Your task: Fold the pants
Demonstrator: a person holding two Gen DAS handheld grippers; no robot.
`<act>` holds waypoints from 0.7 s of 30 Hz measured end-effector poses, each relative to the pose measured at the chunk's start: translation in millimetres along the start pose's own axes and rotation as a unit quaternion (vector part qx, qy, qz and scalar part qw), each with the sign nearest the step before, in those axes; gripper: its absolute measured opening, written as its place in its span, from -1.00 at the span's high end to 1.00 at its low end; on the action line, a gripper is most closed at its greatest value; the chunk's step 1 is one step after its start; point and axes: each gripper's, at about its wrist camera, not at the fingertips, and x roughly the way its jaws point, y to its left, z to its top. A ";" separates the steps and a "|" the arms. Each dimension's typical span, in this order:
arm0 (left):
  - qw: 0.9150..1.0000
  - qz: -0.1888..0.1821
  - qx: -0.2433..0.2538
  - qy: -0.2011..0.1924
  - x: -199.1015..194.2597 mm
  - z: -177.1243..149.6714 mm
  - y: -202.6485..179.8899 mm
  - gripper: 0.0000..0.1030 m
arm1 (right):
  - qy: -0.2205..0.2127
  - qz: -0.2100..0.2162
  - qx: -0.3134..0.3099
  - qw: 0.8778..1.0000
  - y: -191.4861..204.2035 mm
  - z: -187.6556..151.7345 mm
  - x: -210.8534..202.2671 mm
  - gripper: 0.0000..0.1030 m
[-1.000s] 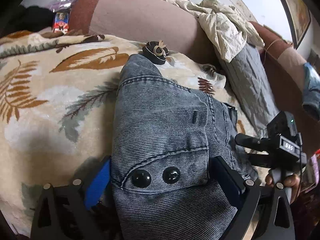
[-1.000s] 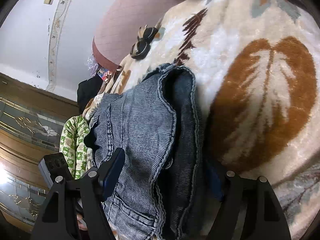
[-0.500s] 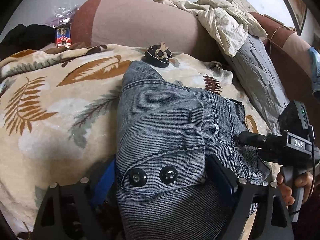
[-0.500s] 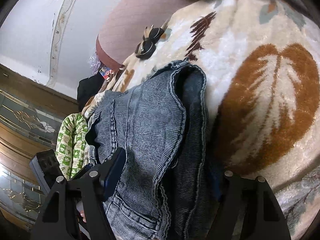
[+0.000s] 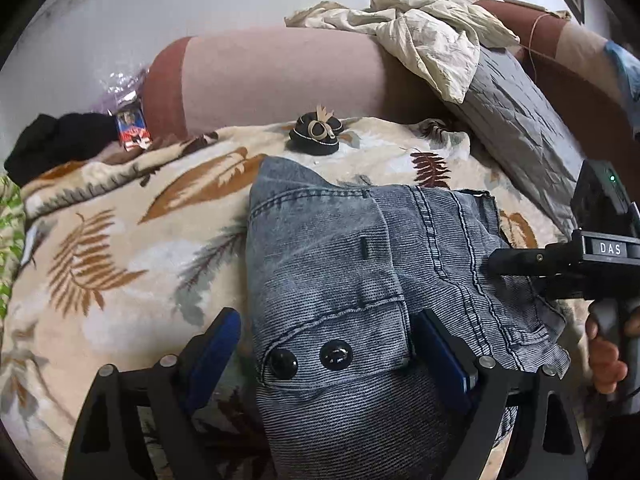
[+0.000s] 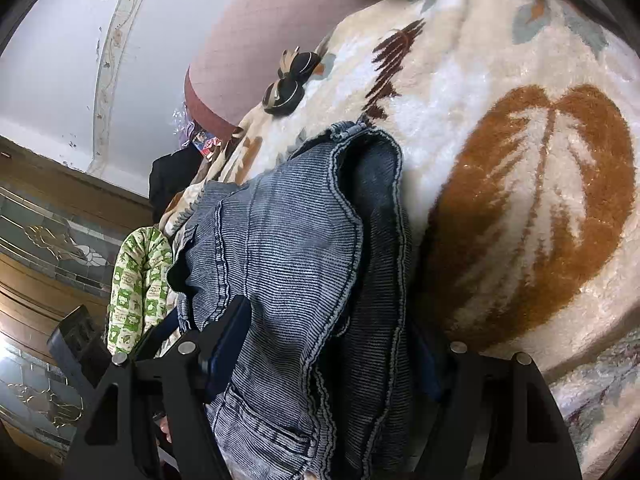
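Blue denim pants lie folded in a thick stack on a leaf-patterned blanket. My left gripper is open with its jaws wide on either side of the near end, by a pocket flap with two black buttons. In the right wrist view the pants fill the space between the blue-padded fingers. My right gripper straddles the stack's side edge, its jaws wide apart. The right gripper's body also shows in the left wrist view, at the pants' right edge.
A black slipper pair sits on the blanket beyond the pants. A pink bolster runs along the back, with crumpled cream cloth and a grey quilted pillow to the right. Green patterned fabric lies at the left.
Both grippers have drawn back a little from the pants. The left gripper's left finger now stands clear of the fabric. The pants stay in place.
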 end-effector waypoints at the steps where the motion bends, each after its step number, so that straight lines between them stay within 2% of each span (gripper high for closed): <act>1: 1.000 0.004 0.002 -0.002 -1.0 0.8 -0.4 -0.76 | 0.001 -0.004 -0.003 1.000 1.2 0.2 -0.9 -0.45; 6: 1.000 0.010 0.004 -0.016 -13.3 7.2 2.4 -0.76 | 0.000 -0.020 -0.017 1.000 6.7 -0.2 -3.2 -0.45; 11: 1.000 0.014 0.002 -0.019 -13.9 9.6 9.4 -0.91 | 0.004 -0.021 -0.016 1.000 4.7 -1.0 1.6 -0.45; 16: 0.999 -0.027 -0.030 0.024 7.7 4.5 15.9 -0.92 | -0.002 -0.020 -0.023 1.000 7.2 -3.0 6.0 -0.49; 21: 0.988 -0.101 -0.109 0.052 23.2 -1.8 34.2 -0.90 | -0.009 -0.012 -0.028 0.999 9.5 -4.0 7.1 -0.50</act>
